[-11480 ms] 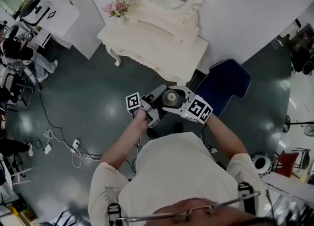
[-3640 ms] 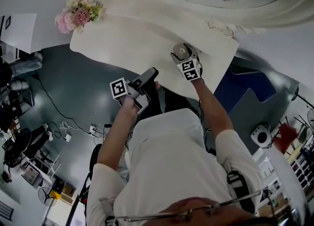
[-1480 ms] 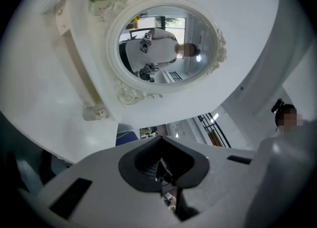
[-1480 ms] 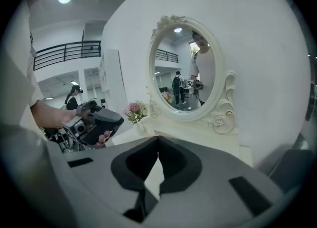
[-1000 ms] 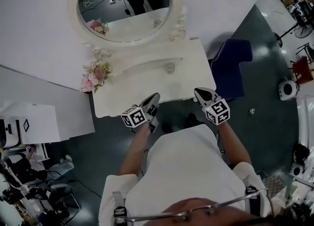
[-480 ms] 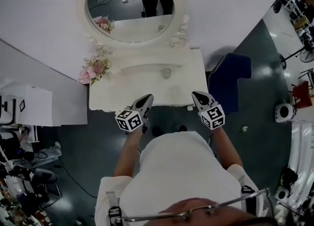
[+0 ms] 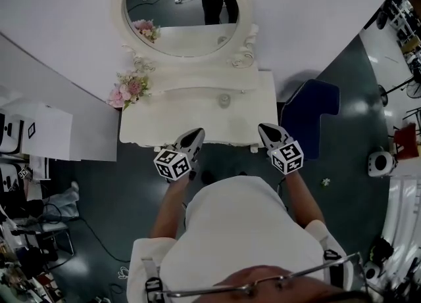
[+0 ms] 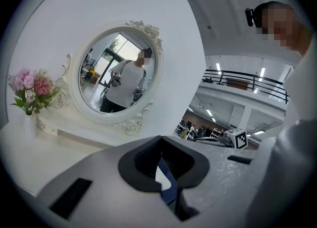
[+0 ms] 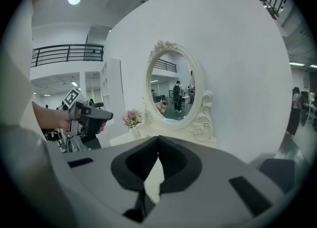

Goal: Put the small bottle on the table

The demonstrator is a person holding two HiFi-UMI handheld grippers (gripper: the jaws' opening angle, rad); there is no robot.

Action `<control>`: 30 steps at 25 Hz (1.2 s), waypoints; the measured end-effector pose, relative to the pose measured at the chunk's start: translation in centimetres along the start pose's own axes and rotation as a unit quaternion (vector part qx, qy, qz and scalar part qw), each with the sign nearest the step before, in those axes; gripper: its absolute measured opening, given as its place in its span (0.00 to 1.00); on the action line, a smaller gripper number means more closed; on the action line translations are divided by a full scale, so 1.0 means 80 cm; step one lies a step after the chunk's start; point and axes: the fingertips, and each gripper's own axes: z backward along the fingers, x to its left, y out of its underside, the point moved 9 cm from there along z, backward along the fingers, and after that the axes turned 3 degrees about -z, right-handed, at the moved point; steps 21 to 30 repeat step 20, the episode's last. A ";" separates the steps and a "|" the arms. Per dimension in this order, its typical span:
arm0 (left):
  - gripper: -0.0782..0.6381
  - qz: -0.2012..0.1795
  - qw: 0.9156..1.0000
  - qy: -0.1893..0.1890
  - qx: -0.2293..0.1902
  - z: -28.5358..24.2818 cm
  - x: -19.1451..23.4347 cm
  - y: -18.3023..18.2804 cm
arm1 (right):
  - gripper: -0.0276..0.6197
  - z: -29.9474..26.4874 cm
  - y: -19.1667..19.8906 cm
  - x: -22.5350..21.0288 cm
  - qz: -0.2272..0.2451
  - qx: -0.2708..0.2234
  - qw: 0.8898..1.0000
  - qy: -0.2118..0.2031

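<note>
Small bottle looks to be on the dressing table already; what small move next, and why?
Probably just draw both grippers back and stop. The small bottle sits on the dressing table near its back ledge, apart from the left gripper and right gripper, both shut with nothing between the jaws.

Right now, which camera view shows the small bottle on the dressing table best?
The head view: from above, the small bottle stands clear on the white dressing table. The left gripper view and right gripper view show table and mirror, but no bottle.
</note>
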 end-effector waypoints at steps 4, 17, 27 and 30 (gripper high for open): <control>0.11 -0.003 1.000 -0.003 0.005 -0.001 -0.003 0.003 | 0.05 0.007 -0.001 -0.003 0.006 -0.003 1.000 0.004; 0.11 -0.005 1.000 0.001 0.014 -0.008 -0.006 0.009 | 0.05 0.003 0.004 -0.002 -0.004 0.006 1.000 -0.003; 0.11 -0.002 1.000 -0.002 0.011 -0.005 -0.005 0.012 | 0.05 0.004 0.005 0.002 -0.007 0.004 1.000 -0.003; 0.11 -0.002 1.000 -0.002 0.011 -0.005 -0.005 0.012 | 0.05 0.004 0.005 0.002 -0.007 0.004 1.000 -0.003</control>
